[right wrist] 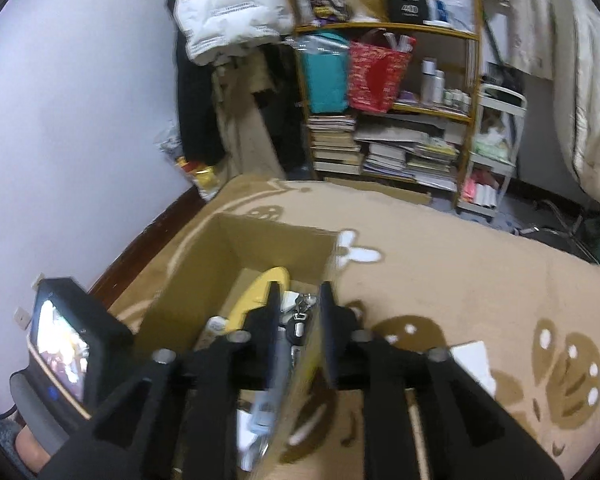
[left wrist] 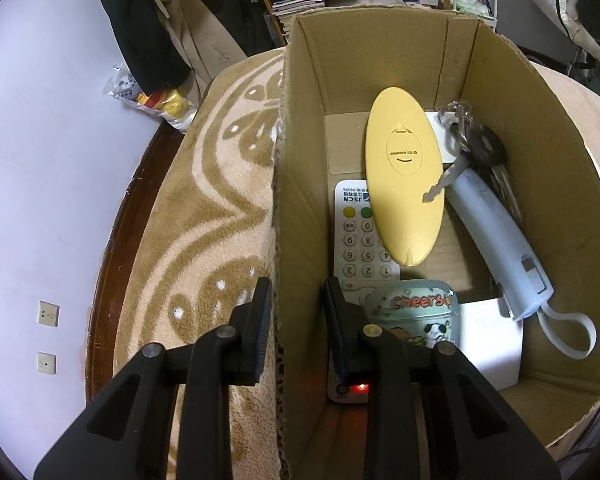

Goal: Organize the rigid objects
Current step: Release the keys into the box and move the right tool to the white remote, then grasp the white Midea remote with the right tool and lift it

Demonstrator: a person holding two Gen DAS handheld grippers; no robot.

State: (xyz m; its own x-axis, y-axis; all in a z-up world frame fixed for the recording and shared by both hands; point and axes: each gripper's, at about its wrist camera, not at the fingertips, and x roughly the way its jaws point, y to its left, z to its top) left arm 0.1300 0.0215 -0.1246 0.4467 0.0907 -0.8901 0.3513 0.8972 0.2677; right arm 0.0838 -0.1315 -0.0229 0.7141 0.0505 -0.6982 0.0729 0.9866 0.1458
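Cardboard box (left wrist: 380, 60) wall sits between both grippers' open fingers.

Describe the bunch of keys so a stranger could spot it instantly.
Look inside the open cardboard box on the beige patterned blanket. Along its right-hand wall, the bunch of keys lies between the yellow oval case and the pale blue tube-shaped device. It is the only metal thing there, one silver key overlapping the yellow case.

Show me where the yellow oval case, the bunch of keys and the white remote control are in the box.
Yellow oval plastic case (left wrist: 404, 176): left wrist view, middle of its lid.
Bunch of metal keys (left wrist: 466, 136): left wrist view, on the key ring cluster.
White remote control with number buttons (left wrist: 358, 240): left wrist view, on its keypad.
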